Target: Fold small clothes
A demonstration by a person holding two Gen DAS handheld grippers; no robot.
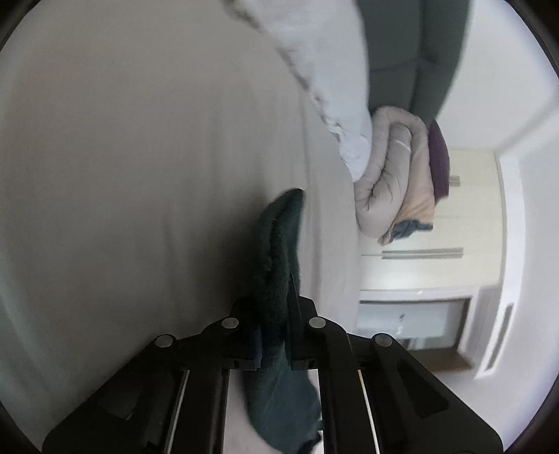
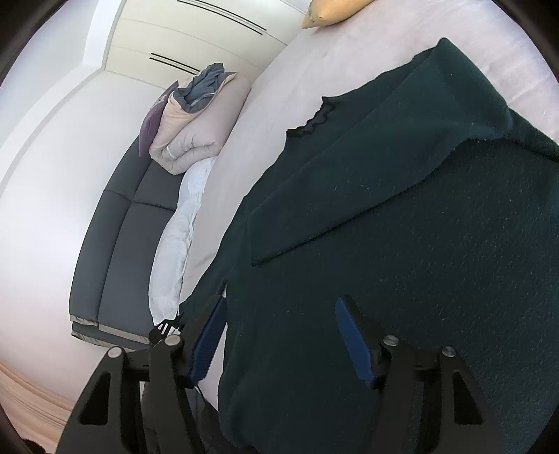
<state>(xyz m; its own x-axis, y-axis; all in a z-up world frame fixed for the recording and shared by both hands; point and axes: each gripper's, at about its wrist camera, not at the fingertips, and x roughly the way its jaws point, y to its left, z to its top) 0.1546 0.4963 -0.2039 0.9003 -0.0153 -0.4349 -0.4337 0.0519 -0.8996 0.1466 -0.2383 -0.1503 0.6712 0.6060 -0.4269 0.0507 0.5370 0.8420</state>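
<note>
A dark green knit garment (image 2: 384,209) with a frilled neckline lies spread on the pale bed sheet (image 2: 279,87), one part folded over its body. My right gripper (image 2: 279,317) hovers low over its near left edge. Its blue pads (image 2: 353,338) stand apart and do not press on the cloth between them. In the left wrist view, my left gripper (image 1: 276,310) is shut on a bunched edge of the same green garment (image 1: 279,237), which rises from the jaws and trails over the sheet (image 1: 139,139).
A folded beige duvet (image 2: 195,132) and a purple cushion (image 2: 150,125) sit by the dark padded headboard (image 2: 118,227). Along that bed edge lies white bedding (image 2: 174,244). A yellow pillow (image 2: 332,12) is at the far corner. Cream wardrobe doors (image 2: 209,35) stand beyond.
</note>
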